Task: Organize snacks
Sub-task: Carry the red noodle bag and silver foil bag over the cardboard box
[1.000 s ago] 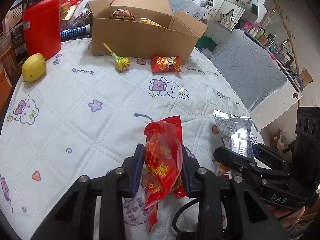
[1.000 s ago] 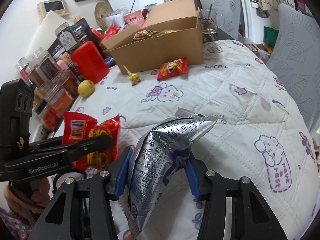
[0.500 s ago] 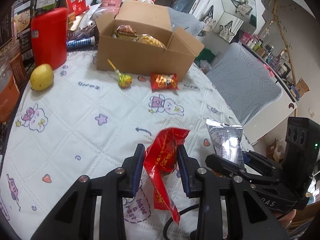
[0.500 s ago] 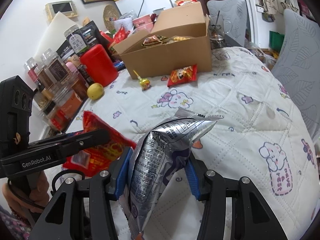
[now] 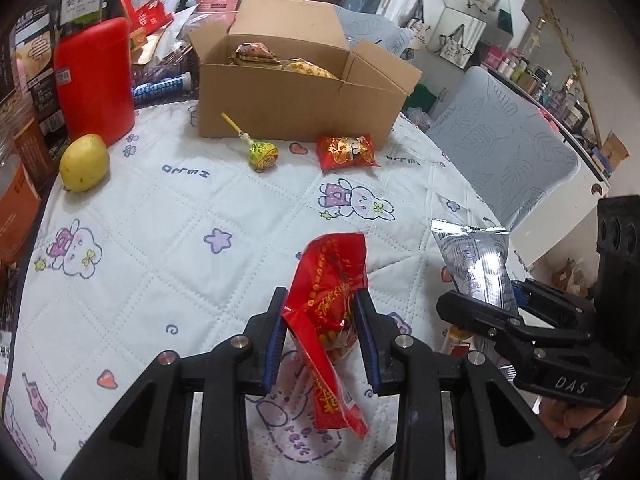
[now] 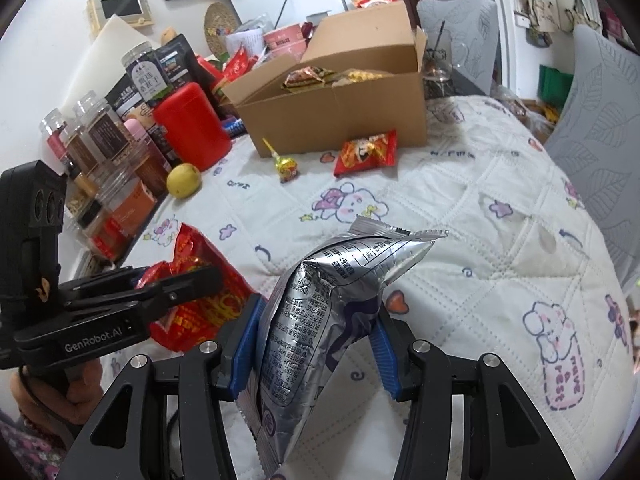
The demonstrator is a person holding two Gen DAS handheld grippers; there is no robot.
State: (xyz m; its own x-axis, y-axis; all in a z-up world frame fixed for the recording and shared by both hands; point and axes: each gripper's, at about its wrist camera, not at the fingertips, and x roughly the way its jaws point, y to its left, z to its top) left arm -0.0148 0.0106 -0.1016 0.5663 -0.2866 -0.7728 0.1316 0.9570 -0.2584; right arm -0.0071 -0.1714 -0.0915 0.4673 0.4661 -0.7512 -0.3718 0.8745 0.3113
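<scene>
Evidently the left gripper (image 5: 322,330) pinched a red snack packet (image 5: 328,292) and the right gripper (image 6: 316,344) clamped a silver pouch (image 6: 320,312), both held upright above the quilt, well short of the cardboard box (image 5: 296,96) straight ahead; the right seemed slightly nearer.

Glossy foil packet (image 6: 320,312), quilted cloth (image 6: 480,208)

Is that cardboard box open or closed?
Open. The cardboard box has its flaps up, with snack packets showing inside.
</scene>
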